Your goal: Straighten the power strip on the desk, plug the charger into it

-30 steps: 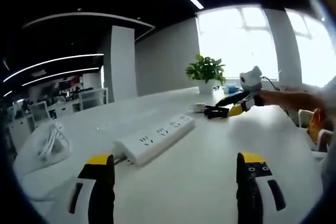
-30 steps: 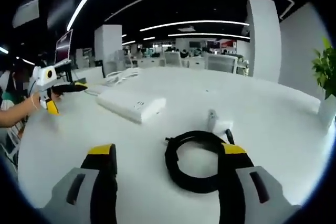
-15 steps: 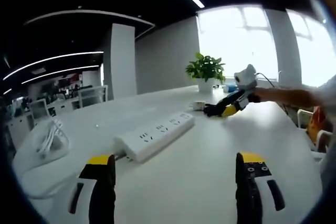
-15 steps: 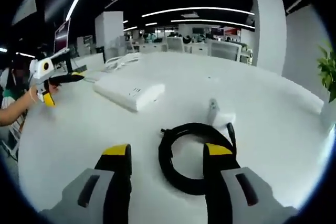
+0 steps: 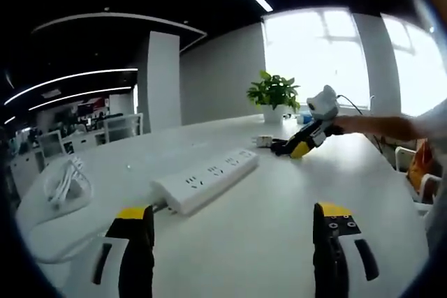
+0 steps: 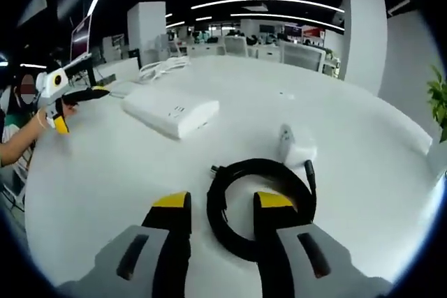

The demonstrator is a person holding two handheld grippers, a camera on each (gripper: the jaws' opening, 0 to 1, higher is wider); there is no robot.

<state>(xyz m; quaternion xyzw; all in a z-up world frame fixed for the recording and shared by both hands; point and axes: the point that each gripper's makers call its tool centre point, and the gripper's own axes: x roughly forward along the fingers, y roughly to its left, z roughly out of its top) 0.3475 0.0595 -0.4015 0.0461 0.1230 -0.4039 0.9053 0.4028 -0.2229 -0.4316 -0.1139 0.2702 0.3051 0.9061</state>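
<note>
Looks like the charger-grabbing step. Right gripper [image 6: 215,207] is half-closed around the near side of the black coiled cable [image 6: 260,204], white charger [image 6: 296,146] just beyond. Power strip [image 5: 207,181] lies angled mid-desk; left gripper [image 5: 232,225] is released, hovering near it. Next: clamp and lift.

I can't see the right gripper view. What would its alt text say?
The right gripper, its yellow-tipped jaws narrowly apart, straddles one side of a coiled black cable beside a small white charger on a white desk. Farther off lie a white power strip and the left gripper.
</note>
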